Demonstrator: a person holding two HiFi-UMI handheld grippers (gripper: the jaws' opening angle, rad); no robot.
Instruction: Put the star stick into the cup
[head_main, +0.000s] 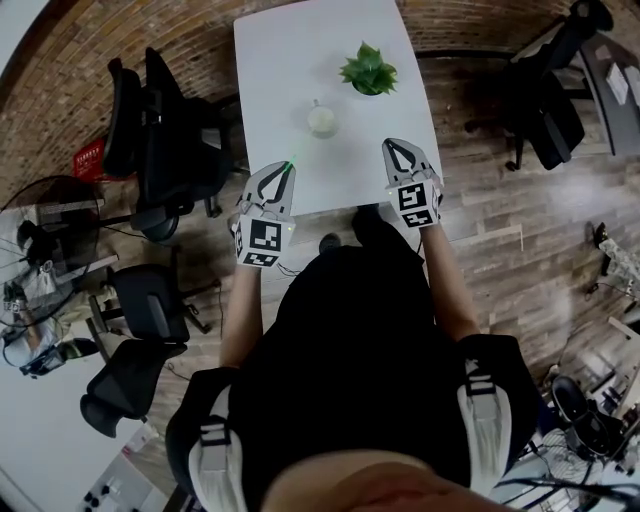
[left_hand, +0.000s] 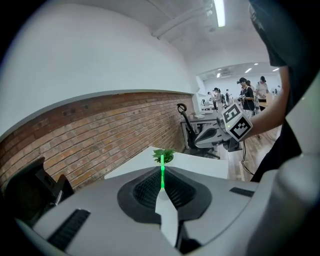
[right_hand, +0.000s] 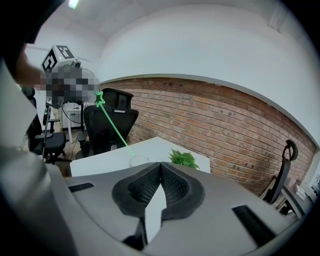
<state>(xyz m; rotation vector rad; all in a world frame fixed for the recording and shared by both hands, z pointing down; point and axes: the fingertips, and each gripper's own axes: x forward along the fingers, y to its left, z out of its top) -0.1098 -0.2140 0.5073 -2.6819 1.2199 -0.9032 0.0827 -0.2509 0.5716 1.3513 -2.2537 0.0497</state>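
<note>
Left gripper view shows the left gripper (left_hand: 162, 191) clenched on the star stick (left_hand: 162, 172), a thin bright green rod that pokes straight out from between its pads. Right gripper view shows the right gripper (right_hand: 160, 174) with its jaws pressed together and nothing between them. In that view the stick's star sits at the end nearer the left gripper, and its plain end slants down towards the cup (right_hand: 139, 161). Head view shows the clear cup (head_main: 322, 120) standing on a white table (head_main: 275, 60), with both grippers on the near side of it: the left one just short of the cup, the right one off to its other side. A small green plant (head_main: 368, 70) stands just beyond the cup. The stick looks very light, slim and probably a little springy, so a firm pinch close to the star should steer the free end best.
</note>
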